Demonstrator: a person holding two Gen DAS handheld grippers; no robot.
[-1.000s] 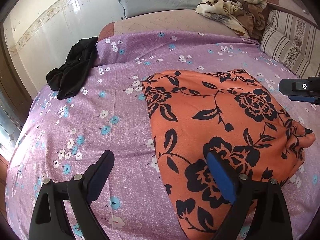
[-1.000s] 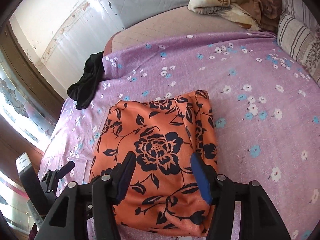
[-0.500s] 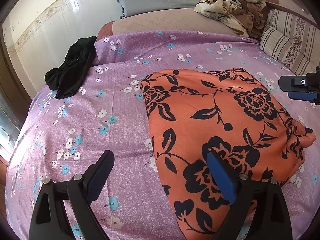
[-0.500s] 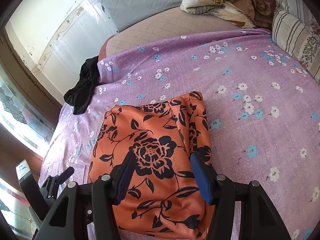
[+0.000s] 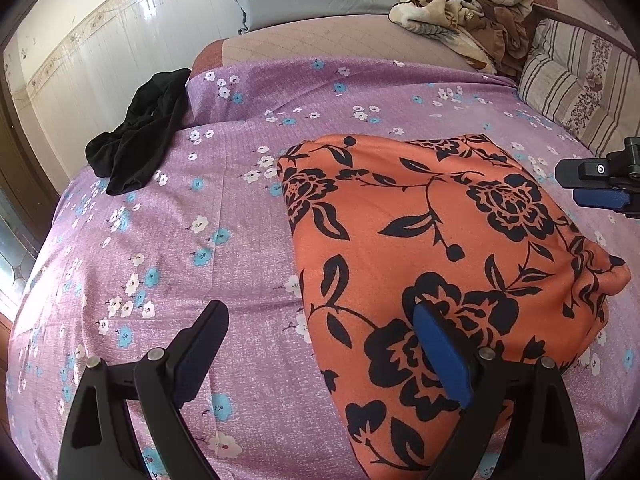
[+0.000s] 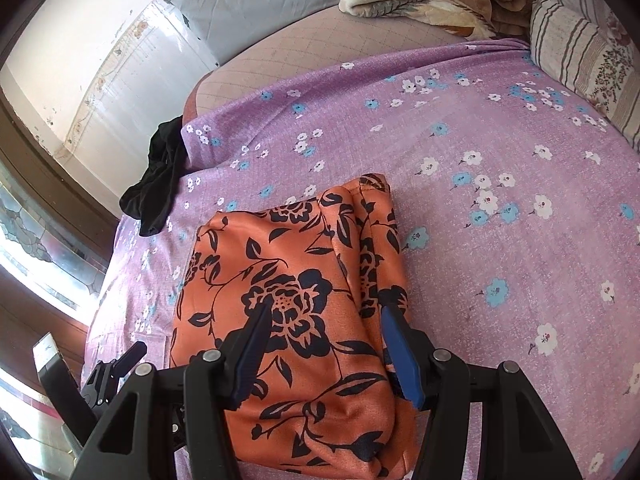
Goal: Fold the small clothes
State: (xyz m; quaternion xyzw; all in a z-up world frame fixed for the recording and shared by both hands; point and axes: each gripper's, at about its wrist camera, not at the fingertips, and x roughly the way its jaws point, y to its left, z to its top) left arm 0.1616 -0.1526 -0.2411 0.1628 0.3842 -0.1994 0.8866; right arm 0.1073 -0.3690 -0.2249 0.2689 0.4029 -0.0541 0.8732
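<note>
An orange cloth (image 5: 432,240) with a black flower print lies folded into a rough rectangle on the bed (image 5: 224,220), which is covered by a purple flowered sheet. In the right wrist view its long axis runs away from the camera toward the head of the bed, with a thicker bunched fold along its right edge. No writing or label can be read on it. The left tool (image 5: 320,344) hangs above the cloth's near left edge, jaws wide and empty. The right tool (image 6: 324,344) hangs over the cloth's near end, jaws apart, nothing pinched. A black garment (image 5: 140,140) lies crumpled at the bed's far left edge, well apart.
</note>
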